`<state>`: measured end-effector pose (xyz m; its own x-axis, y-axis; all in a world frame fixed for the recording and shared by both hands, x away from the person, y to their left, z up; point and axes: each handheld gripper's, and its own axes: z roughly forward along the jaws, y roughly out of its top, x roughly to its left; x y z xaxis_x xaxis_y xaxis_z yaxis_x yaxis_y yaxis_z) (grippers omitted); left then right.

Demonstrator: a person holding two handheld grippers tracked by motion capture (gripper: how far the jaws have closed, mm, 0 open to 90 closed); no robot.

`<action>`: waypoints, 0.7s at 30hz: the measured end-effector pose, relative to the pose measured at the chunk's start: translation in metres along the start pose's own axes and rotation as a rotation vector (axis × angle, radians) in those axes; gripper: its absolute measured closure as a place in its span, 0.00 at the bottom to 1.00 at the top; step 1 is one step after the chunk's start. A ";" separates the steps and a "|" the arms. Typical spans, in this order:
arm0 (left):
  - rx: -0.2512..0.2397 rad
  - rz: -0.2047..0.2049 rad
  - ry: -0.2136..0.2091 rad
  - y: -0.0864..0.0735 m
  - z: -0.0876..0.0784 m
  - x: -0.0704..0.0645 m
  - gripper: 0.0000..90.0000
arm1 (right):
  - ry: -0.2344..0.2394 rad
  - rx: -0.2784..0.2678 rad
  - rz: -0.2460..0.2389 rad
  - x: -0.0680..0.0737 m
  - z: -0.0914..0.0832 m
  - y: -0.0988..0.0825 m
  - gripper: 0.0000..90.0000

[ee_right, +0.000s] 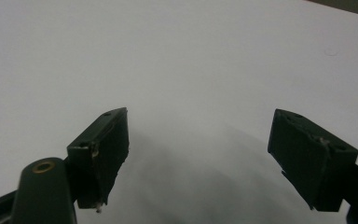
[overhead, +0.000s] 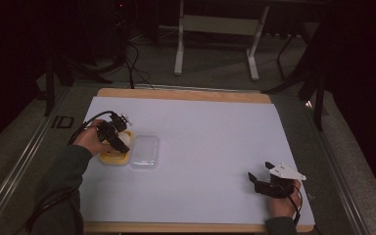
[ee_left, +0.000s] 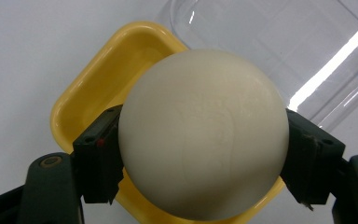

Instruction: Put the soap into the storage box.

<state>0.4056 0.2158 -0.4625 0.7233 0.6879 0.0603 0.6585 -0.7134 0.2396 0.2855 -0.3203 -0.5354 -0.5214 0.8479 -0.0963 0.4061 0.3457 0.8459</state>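
Note:
A cream-white ball (ee_left: 204,135) sits between the black jaws of my left gripper (ee_left: 204,156), which is shut on it, both pads pressing its sides. Under the ball lies a yellow rectangular tray (ee_left: 100,79). From the high view, the left gripper (overhead: 116,135) hovers over that yellow tray (overhead: 111,158) at the left of the white sheet, the ball (overhead: 122,139) just showing. A clear plastic lid (overhead: 145,152) lies flat right beside the tray; the same clear lid (ee_left: 279,51) is behind the ball. My right gripper (overhead: 258,180) rests open near the front right, nothing between its jaws (ee_right: 200,158).
A white sheet (overhead: 200,142) covers a wooden board (overhead: 176,94) on the table. Metal rails run along the table's left and right sides. Beyond the far edge stand a white frame's legs (overhead: 215,44) and dark cables on the floor.

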 end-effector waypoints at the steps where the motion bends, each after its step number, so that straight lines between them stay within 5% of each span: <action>1: 0.002 0.001 0.000 -0.001 0.001 0.000 0.28 | 0.000 0.000 0.000 0.000 0.000 0.000 0.23; 21: 0.003 0.031 0.009 -0.009 0.003 -0.003 0.28 | 0.000 0.001 0.000 0.000 0.000 0.000 0.22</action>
<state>0.3983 0.2203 -0.4682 0.7417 0.6663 0.0767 0.6361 -0.7351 0.2347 0.2856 -0.3203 -0.5354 -0.5216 0.8477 -0.0963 0.4065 0.3463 0.8455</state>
